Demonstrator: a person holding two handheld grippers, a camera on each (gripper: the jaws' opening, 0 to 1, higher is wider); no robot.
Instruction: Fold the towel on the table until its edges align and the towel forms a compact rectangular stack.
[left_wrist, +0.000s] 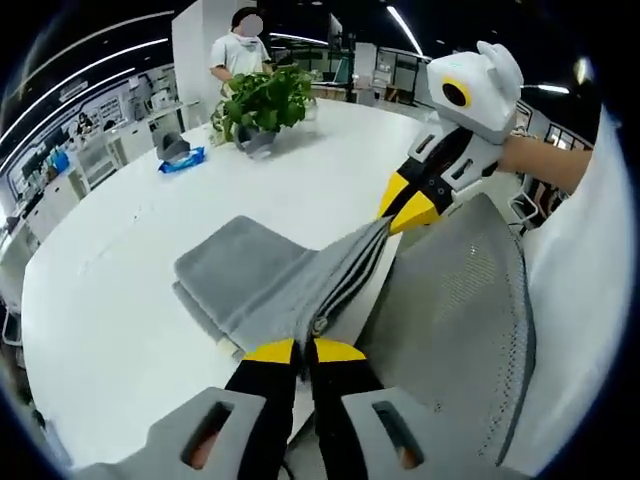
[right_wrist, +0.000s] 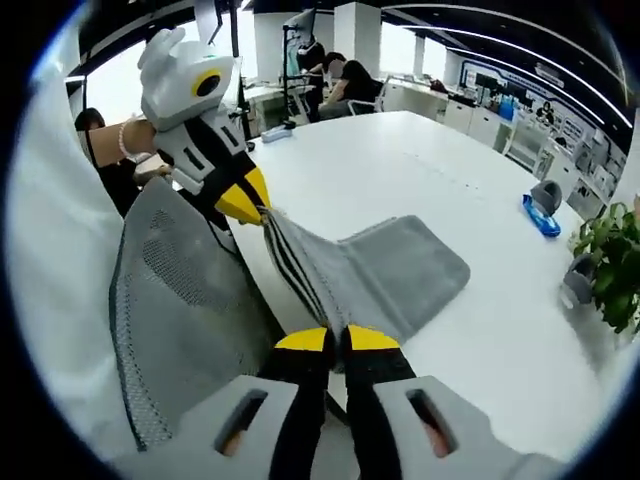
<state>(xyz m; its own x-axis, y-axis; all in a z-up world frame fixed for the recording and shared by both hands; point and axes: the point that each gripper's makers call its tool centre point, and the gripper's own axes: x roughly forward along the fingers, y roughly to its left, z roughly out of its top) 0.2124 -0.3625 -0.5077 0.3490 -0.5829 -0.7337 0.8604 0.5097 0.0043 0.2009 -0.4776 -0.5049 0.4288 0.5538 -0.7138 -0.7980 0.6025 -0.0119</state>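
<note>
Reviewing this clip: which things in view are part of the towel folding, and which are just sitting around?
In the job:
- grey towel, part lifted off the white table
- left gripper, shut on the towel's edge
- right gripper, shut on the same edge

Lying about:
- potted plant
- blue item
- mesh chair back

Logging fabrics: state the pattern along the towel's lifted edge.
Dark stripes along the grey terry towel's lifted edge, clearest in the right gripper view.
</note>
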